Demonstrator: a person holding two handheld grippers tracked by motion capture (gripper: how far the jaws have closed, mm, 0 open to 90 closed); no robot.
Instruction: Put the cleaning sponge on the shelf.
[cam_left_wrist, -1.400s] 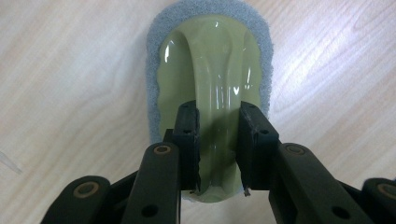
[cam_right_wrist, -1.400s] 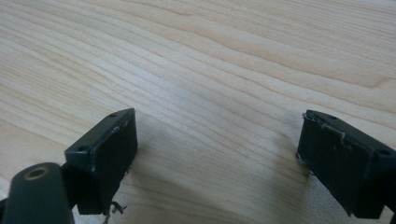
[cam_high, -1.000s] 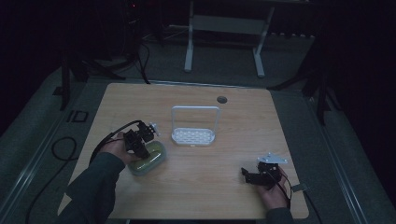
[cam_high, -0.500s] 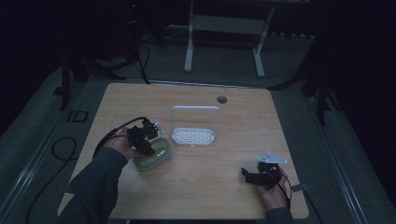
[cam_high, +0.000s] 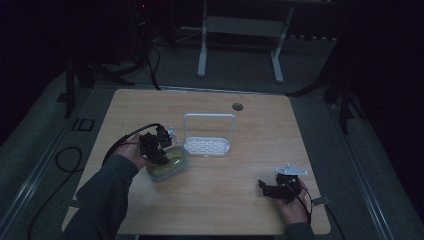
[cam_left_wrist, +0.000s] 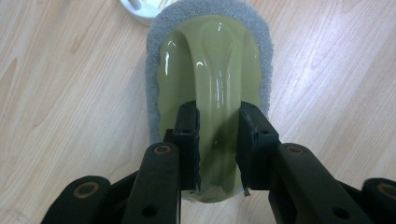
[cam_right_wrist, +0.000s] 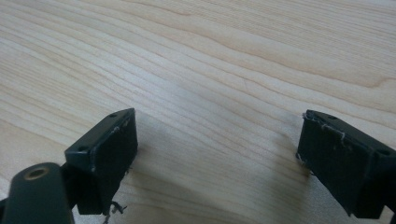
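A pale green scrubber (cam_left_wrist: 210, 60) with a grey pad around its rim lies on the wooden table (cam_high: 240, 180). My left gripper (cam_left_wrist: 217, 121) is shut on its raised middle handle, one pad on each side. From above, the scrubber (cam_high: 169, 161) sits left of centre with the left gripper (cam_high: 157, 150) over its near-left end. My right gripper (cam_high: 272, 190) rests low near the front right of the table. In the right gripper view its jaws stand wide apart over bare wood, and the right gripper (cam_right_wrist: 215, 135) is open with nothing between its pads.
A white rack (cam_high: 207, 146) with a tall arched handle stands just right of the scrubber, mid-table. A white rim (cam_left_wrist: 144, 7) shows just beyond the scrubber's far end. A round cable hole (cam_high: 237, 106) lies at the back. Dark floor surrounds the table.
The left gripper and the scrubber have shifted slightly right and away from me, closer to the white rack. The right gripper has stayed where it was.
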